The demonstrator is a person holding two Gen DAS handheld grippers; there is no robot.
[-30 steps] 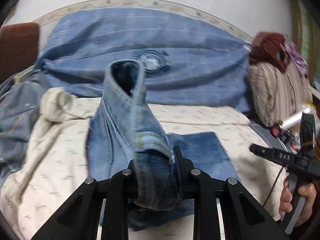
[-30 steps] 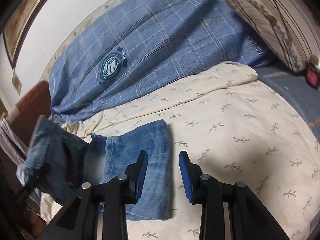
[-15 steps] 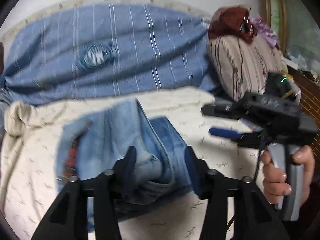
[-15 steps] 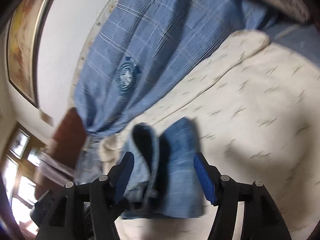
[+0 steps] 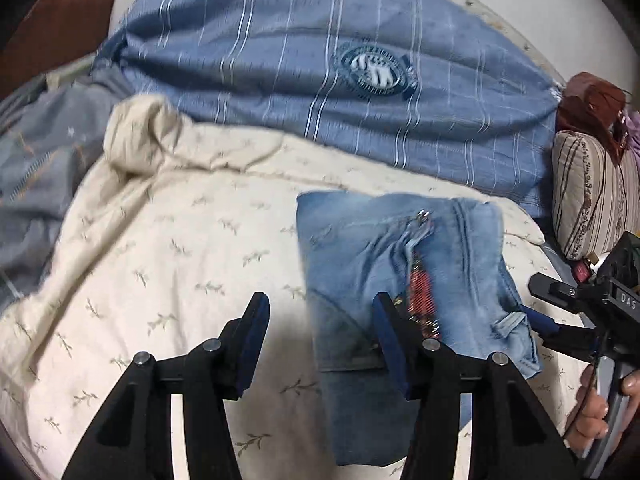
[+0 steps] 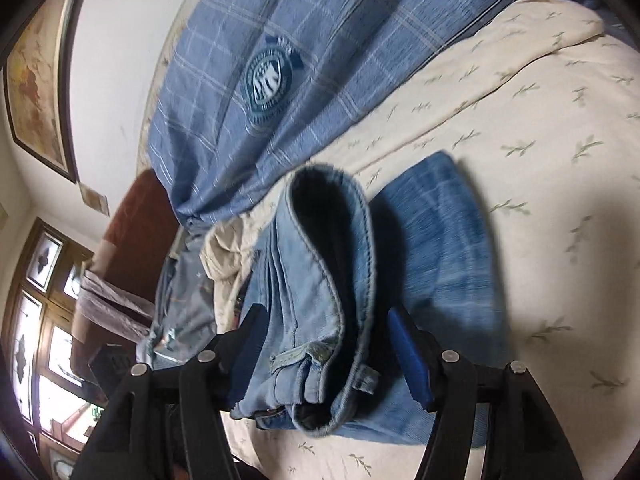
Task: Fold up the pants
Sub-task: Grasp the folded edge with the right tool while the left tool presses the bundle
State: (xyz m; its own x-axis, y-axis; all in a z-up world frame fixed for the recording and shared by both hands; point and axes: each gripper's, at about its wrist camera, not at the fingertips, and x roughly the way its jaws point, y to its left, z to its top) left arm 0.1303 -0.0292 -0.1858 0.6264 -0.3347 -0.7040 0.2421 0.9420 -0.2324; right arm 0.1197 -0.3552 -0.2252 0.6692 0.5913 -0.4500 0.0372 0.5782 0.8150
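The folded jeans (image 5: 384,264) are laid on the cream bedspread (image 5: 168,240) of the bed, in front of a blue checked pillow (image 5: 320,60). The left gripper (image 5: 318,338) is held with its jaws wide apart, nothing between them, just beside the denim. The right gripper (image 6: 328,356) is also spread wide, and the raised waistband (image 6: 328,216) is seen between its jaws, not pinched.

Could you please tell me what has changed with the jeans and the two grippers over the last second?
The left gripper carried the jeans over their lower half, let go and now stands open, with the jeans lying folded. The right gripper moved in from beside them and now straddles the waistband, open. The cream bedspread and blue plaid pillow stayed put.
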